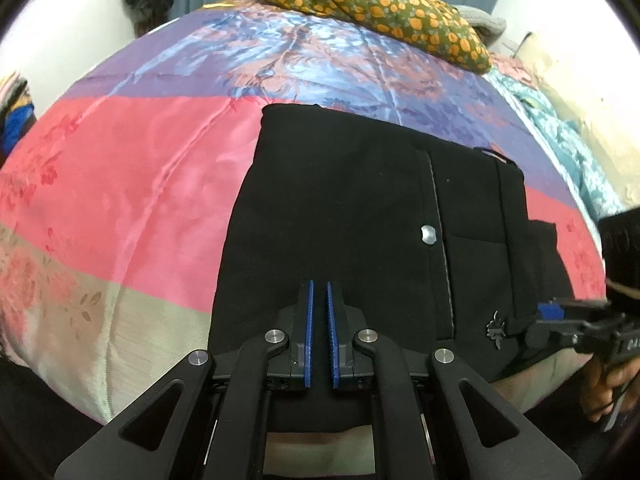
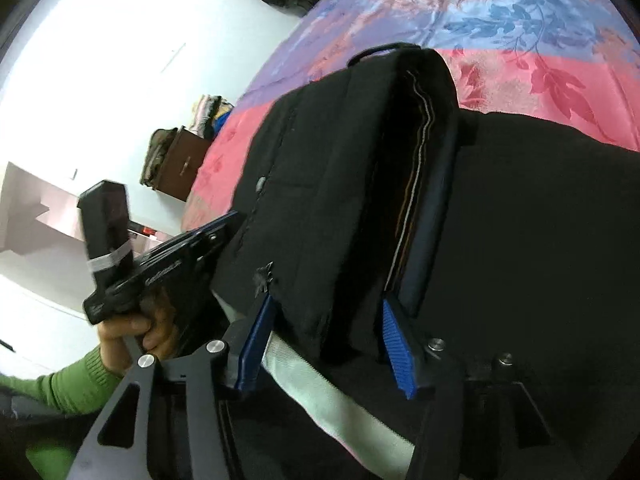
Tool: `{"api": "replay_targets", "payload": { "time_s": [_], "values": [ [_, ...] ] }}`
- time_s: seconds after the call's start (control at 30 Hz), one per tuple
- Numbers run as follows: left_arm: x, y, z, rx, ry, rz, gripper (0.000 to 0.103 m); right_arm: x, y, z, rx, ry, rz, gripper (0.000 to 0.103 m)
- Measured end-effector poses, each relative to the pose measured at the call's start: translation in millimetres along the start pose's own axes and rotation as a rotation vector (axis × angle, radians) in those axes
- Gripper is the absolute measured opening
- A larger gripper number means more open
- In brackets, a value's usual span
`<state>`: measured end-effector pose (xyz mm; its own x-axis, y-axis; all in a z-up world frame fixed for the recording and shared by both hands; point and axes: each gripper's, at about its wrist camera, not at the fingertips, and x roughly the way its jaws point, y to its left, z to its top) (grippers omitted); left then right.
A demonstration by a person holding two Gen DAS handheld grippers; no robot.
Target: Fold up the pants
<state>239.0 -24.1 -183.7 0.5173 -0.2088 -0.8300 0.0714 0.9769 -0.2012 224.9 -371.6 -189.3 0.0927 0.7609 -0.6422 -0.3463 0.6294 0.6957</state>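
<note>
Black pants [image 1: 340, 208] lie folded on a pink, purple and blue bedspread [image 1: 132, 184], waistband to the right with a silver button [image 1: 428, 235]. My left gripper [image 1: 319, 286] hovers over their near edge, its blue pads almost together with a thin gap and nothing between them. My right gripper [image 2: 324, 312] is open, its blue pads on either side of the raised waistband edge of the pants [image 2: 340, 184]. It also shows at the right edge of the left wrist view [image 1: 552, 312]. The left gripper shows in the right wrist view [image 2: 216, 232].
An olive pillow with orange spots [image 1: 372, 4] lies at the far end of the bed. A teal patterned cloth [image 1: 560, 132] lies along the right side. A brown cabinet with stacked clothes [image 2: 176, 164] stands by the white wall. The bed's near edge is pale green [image 2: 340, 396].
</note>
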Motion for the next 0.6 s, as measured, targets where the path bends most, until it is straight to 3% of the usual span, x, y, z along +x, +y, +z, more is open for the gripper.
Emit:
{"api": "replay_targets", "payload": {
  "time_s": [0.2, 0.27, 0.3, 0.37, 0.43, 0.53, 0.57, 0.6],
  "values": [
    [1, -3, 0, 0.014, -0.008, 0.020, 0.006, -15, -20, -7, 0.184, -0.146, 0.271, 0.057],
    [1, -2, 0, 0.010, -0.007, 0.018, 0.006, -14, -27, -8, 0.246, -0.176, 0.313, 0.056],
    [2, -2, 0, 0.007, -0.008, 0.017, 0.006, -12, -27, -9, 0.256, -0.170, 0.300, 0.056],
    [2, -3, -1, 0.012, -0.015, 0.022, 0.006, -2, -16, -4, 0.210, -0.113, 0.187, 0.051],
    [2, -5, -2, 0.027, -0.019, 0.035, 0.006, 15, 1, 1, 0.121, -0.038, 0.039, 0.036],
    [-3, 2, 4, 0.011, -0.002, 0.005, 0.009, 3, 20, 7, 0.064, -0.082, -0.002, 0.023],
    [-10, 9, 9, -0.027, 0.010, -0.027, 0.013, -8, 27, 10, 0.059, -0.117, -0.006, 0.023],
    [-14, 14, 12, -0.053, 0.010, -0.041, 0.025, -17, 32, 15, 0.056, -0.144, -0.003, 0.022]
  ]
}}
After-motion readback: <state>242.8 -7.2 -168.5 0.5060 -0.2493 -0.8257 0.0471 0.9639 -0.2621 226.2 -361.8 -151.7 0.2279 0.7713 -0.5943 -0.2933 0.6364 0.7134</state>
